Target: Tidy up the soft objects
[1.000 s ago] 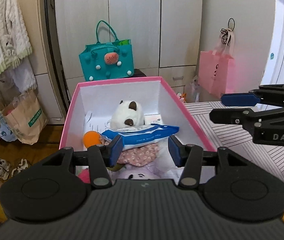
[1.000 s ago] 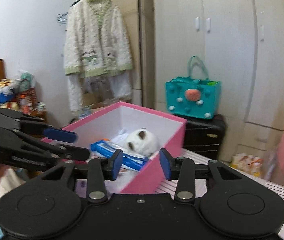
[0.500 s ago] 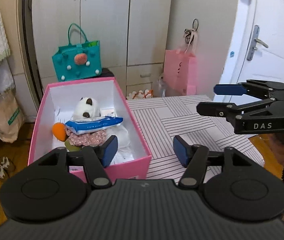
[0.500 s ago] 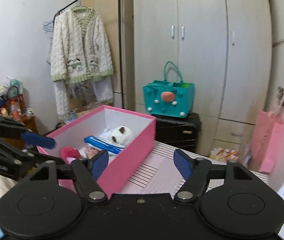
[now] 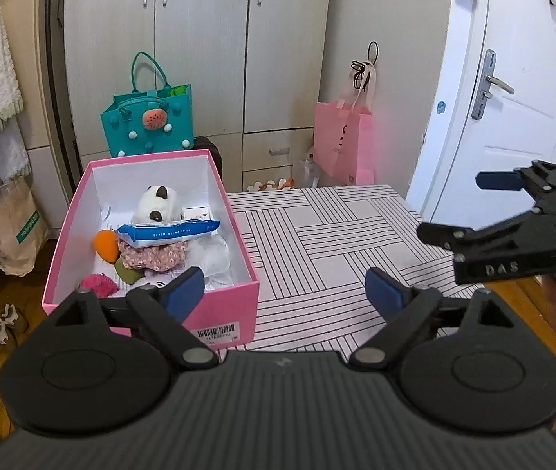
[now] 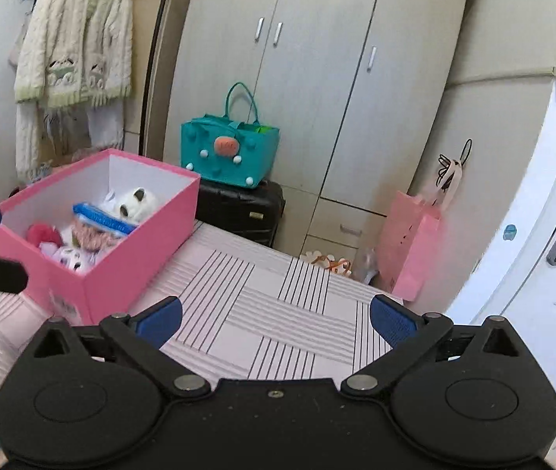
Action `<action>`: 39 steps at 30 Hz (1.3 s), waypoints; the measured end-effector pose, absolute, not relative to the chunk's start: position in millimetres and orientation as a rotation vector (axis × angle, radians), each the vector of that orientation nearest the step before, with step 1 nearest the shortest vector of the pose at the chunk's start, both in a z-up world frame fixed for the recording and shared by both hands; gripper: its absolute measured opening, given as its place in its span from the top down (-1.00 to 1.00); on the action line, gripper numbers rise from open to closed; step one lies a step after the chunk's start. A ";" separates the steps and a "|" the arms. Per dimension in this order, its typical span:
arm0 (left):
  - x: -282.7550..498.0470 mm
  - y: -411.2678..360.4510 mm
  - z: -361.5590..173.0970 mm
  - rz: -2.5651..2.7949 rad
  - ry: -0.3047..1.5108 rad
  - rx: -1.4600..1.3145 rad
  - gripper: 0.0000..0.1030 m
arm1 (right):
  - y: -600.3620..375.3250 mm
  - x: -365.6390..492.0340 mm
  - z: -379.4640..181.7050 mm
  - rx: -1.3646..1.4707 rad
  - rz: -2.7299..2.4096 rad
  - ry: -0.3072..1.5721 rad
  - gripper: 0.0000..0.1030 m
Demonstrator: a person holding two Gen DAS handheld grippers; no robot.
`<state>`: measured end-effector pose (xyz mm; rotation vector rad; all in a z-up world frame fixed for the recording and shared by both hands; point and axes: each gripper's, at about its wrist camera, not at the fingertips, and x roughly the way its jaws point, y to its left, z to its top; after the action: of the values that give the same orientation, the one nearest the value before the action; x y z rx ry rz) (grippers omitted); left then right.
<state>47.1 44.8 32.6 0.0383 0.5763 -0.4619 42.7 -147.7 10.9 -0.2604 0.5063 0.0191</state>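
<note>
Pink box [image 5: 219,315] hides lower toys; purple toy [image 5: 152,282] partly obscured.

My claws are matt black plastic, the left gripper [image 5: 284,288] and right gripper [image 6: 276,315] both tipped with ribbed blue pads [image 6: 391,319]. The box [image 5: 223,307] is smooth pink card, white inside. In it a fluffy plush [image 5: 158,203], a glossy plastic wipes pack [image 5: 168,233] and floral cloth [image 5: 152,254]. The table [image 5: 317,243] looks smooth and matt. The tote [image 6: 231,152] looks like felt; the door handle [image 5: 489,82] is shiny metal.
</note>
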 end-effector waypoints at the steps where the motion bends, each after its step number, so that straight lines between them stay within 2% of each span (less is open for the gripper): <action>1: 44.9 44.3 31.7 -0.465 0.576 0.033 -0.77 | -148.7 37.9 10.6 -0.251 0.019 0.500 -1.00; 7: 38.1 44.4 22.7 -0.444 0.574 0.001 -1.00 | -159.9 20.6 8.1 -0.119 0.062 0.532 -1.00; 14: 46.7 34.5 17.9 -0.265 0.658 0.079 -1.00 | -174.1 7.1 3.5 -0.020 0.055 0.564 -1.00; 26: 29.4 15.4 9.7 -0.269 0.632 0.131 -1.00 | -176.4 -5.2 -4.8 0.042 0.011 0.557 -1.00; 39: 13.8 16.5 3.0 -0.240 0.576 0.096 -1.00 | -168.6 -18.8 -17.4 -0.020 -0.067 0.546 -1.00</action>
<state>13.8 16.5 3.0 0.0959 0.5758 -0.2398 -18.8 -168.6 -17.4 -0.0198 0.5457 -0.0669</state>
